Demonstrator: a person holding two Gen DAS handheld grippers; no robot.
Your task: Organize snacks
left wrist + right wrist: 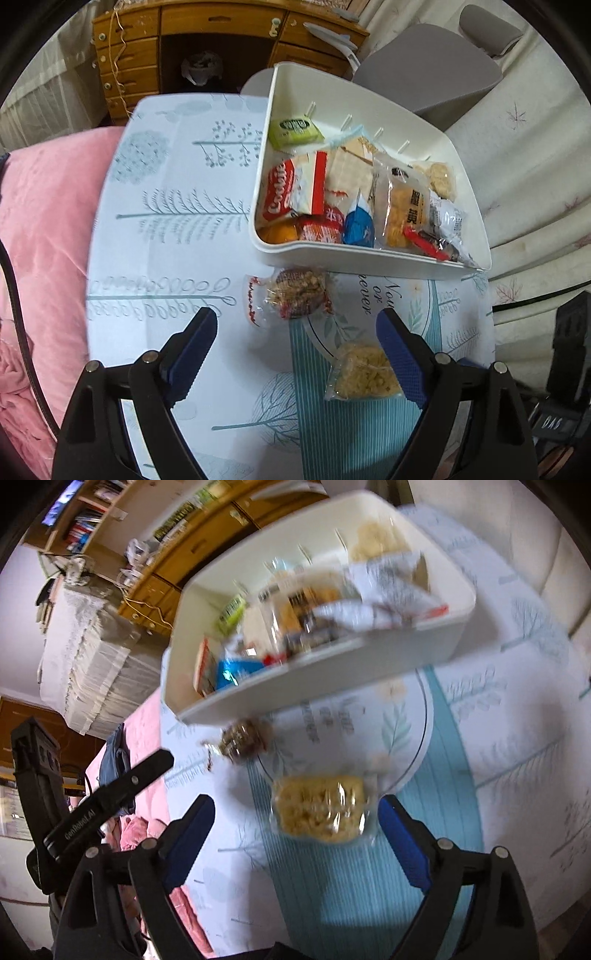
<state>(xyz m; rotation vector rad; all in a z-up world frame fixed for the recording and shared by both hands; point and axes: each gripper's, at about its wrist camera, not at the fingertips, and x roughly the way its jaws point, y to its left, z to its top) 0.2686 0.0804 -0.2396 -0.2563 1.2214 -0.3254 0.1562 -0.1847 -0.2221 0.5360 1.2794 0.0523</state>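
Right gripper (295, 823) jaws spread wide, nothing held — the yellow crumbly snack packet (320, 806) lies on the table just ahead of the blue pads, slightly toward the right-hand pad, not touched. Left gripper (297, 332) also wide open and empty; in its view the same yellow packet (364, 373) sits close beside its right-hand finger, while the brown nut-cluster packet (295, 297) lies just beyond the fingertips, roughly centred between them. Brown packet rests right at the near wall of the white bin (369, 254) — bin already heaped with wrapped snacks. Bin and loose packets sit on a printed tablecloth (166, 240). Pink bedding (48, 221) alongside the table. Right view blurred.
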